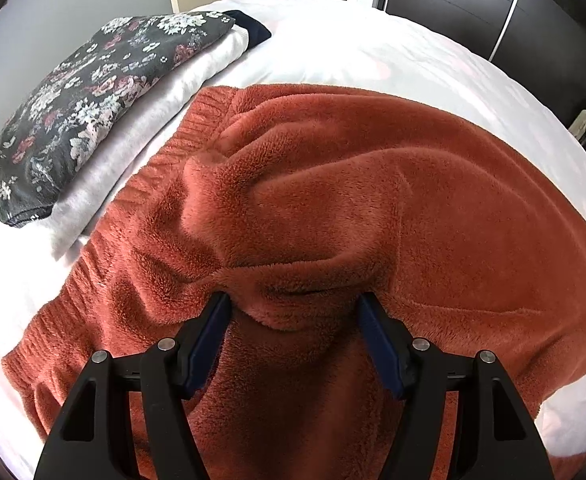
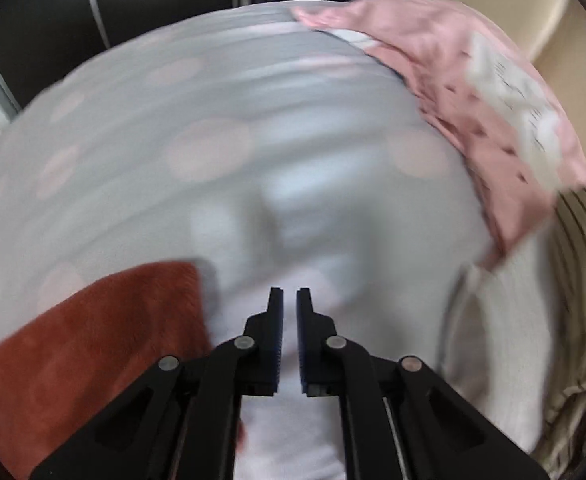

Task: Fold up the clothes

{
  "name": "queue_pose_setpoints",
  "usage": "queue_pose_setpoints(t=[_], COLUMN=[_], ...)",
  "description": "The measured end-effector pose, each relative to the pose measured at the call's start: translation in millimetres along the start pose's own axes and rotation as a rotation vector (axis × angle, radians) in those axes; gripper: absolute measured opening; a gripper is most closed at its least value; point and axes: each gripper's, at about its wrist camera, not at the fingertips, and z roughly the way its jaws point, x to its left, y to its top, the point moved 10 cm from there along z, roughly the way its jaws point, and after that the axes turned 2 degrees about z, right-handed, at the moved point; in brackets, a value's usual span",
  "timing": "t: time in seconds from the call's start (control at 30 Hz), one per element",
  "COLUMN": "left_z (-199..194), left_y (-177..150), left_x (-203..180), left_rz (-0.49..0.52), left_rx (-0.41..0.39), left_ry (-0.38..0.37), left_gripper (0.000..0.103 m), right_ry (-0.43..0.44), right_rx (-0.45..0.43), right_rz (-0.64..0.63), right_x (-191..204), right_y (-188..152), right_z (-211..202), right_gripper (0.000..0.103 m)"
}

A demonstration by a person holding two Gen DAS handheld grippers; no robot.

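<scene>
While bunched between the pads, rust-orange fleece sweater [image 1: 333,184] sits spread over white pink-dotted duvet [image 1: 353,48], filling centre to 6 o'clock of left wrist view; ribbed hem running 8 to 11 o'clock. Thick plush pile, deep creases around the pinch, one ridge humped up at centre.

Left gripper [image 1: 293,304]: wide open, fingers straddling a raised fold, pads touching fleece both sides, not clamped yet.

Right gripper [image 2: 290,300]: nearly closed, thin gap, holding nothing, over bare duvet. Heavy motion blur in that view. Sweater corner at 8 o'clock there, apart from the fingers.

Risks, judged:
- Closing on the hump likely grabs several layers, so fold drags crooked.
- Bulky pile could slip from pads if the bite is shallow.
- Only one gripper on the sweater; lifting from one side would skew the hem.

Further out: folded dark floral garment [image 1: 93,92] on folded white one [image 1: 141,120] at 10 o'clock, near the hem. Pink printed garment [image 2: 473,92] and beige striped fabric [image 2: 581,264] heaped at 2–4 o'clock, right wrist view.
</scene>
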Motion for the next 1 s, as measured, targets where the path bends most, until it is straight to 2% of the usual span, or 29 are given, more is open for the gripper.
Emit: queue_pose_setpoints(t=[0.13,0.23,0.3,0.33,0.4,0.57,0.67,0.77,0.8,0.9,1.0], left_z=[-24.5,-58.7,-80.9,-108.3,-129.1,-216.6,-261.5,-301.2,-308.1,-329.1,-324.2], left_y=[1.4,9.6,55.0,53.7,80.1,67.3,64.3,63.3,63.1,56.3,41.5], left_x=[-6.3,-9.5,15.3,29.2,21.2,44.0,81.6,113.5,123.5,151.4,169.8], left_rz=[-0.004,0.013,0.063,0.089,0.169,0.329,0.358,0.35,0.351,0.391,0.484], left_rx=[-0.058,-0.15,-0.21,-0.235,-0.264,-0.357,-0.409,-0.431,-0.433,-0.442,-0.411], left_ry=[-0.034,-0.073,-0.15,-0.158,-0.149,-0.041,0.048,0.074,0.071,0.117,0.201], left_gripper=[0.067,0.067,0.067,0.067,0.067,0.067,0.067,0.067,0.067,0.067,0.067], right_ry=[0.037,0.064,0.056,0.07,0.112,0.202,0.212,0.216,0.217,0.145,0.096], right_rx=[0.015,0.008,-0.007,-0.011,-0.015,-0.062,-0.094,-0.106,-0.109,-0.148,-0.147], right_rz=[0.038,0.029,0.059,0.053,0.03,-0.078,-0.172,-0.308,-0.355,-0.577,-0.788], right_x=[-29.9,-49.0,-58.5,-62.3,-68.1,-83.4,-90.1,-87.6,-86.6,-80.7,-73.6], right_y=[-12.8,-21.1,-30.6,-37.0,-49.0,-82.1,-105.2,-139.0,-150.5,-196.5,-248.0], right_z=[-43.2,-84.4,-112.9,-129.1,-156.6,-218.1,-243.9,-263.2,-269.4,-277.3,-270.1], right_gripper=[0.007,0.007,0.007,0.008,0.008,0.008,0.009,0.009,0.009,0.009,0.009])
